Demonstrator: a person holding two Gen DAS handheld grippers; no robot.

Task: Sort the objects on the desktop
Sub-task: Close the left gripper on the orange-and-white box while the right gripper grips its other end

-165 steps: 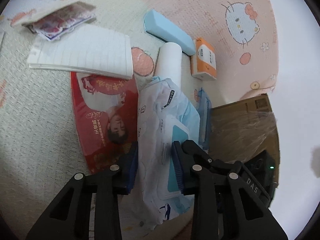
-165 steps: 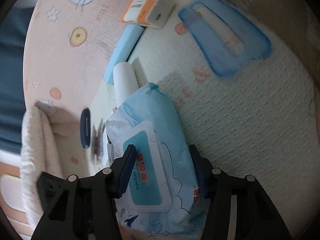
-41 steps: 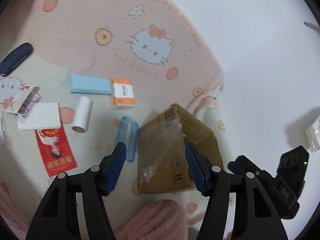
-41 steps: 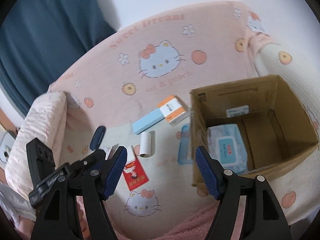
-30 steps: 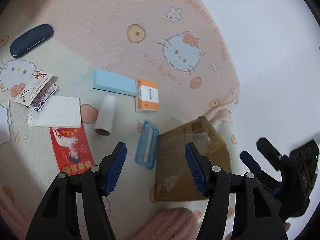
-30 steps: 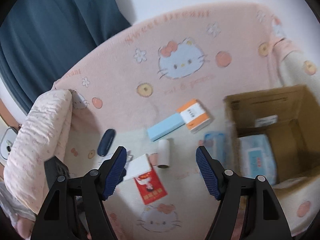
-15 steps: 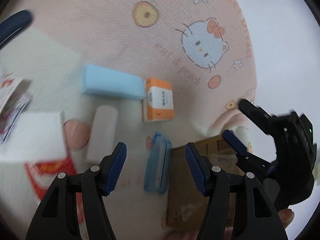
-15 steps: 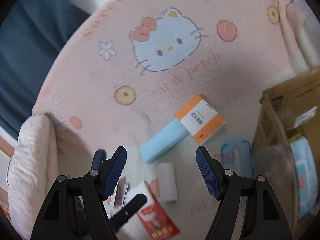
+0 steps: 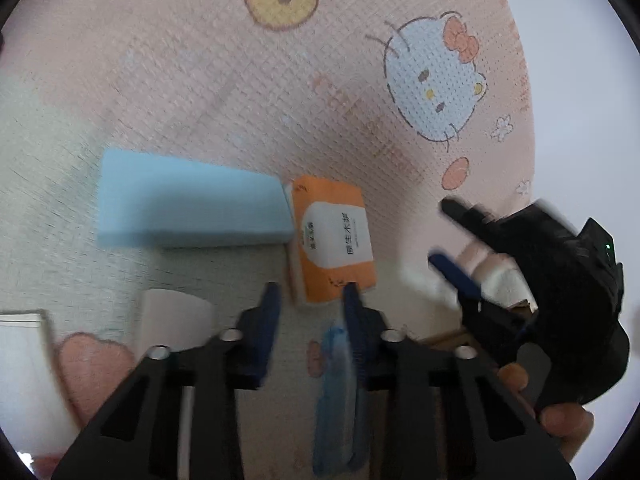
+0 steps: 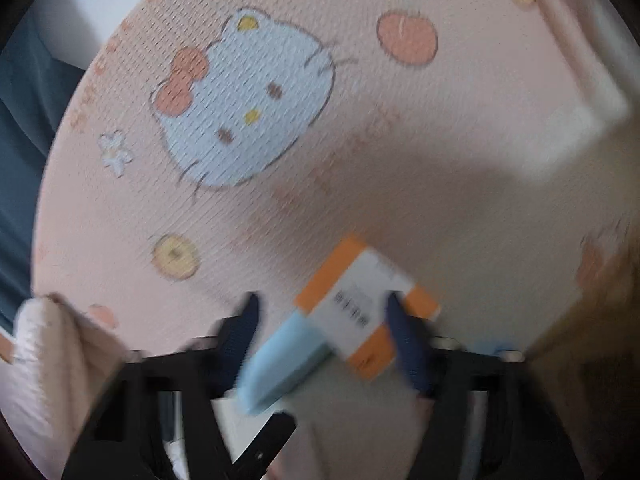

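left wrist view: both grippers have dropped from high over the bed to just above the orange pack [image 9: 332, 236], so it looks like the next thing to sort. left gripper [image 9: 310, 300] hangs just short of the pack, jaws closing, nothing between them. right gripper [image 10: 320, 316], blurred, is closing too, with the pack and blue block [image 9: 192, 204] beside it in its gap, not gripped. only a box [image 9: 444, 336] corner shows beyond the pack; its contents are hidden.
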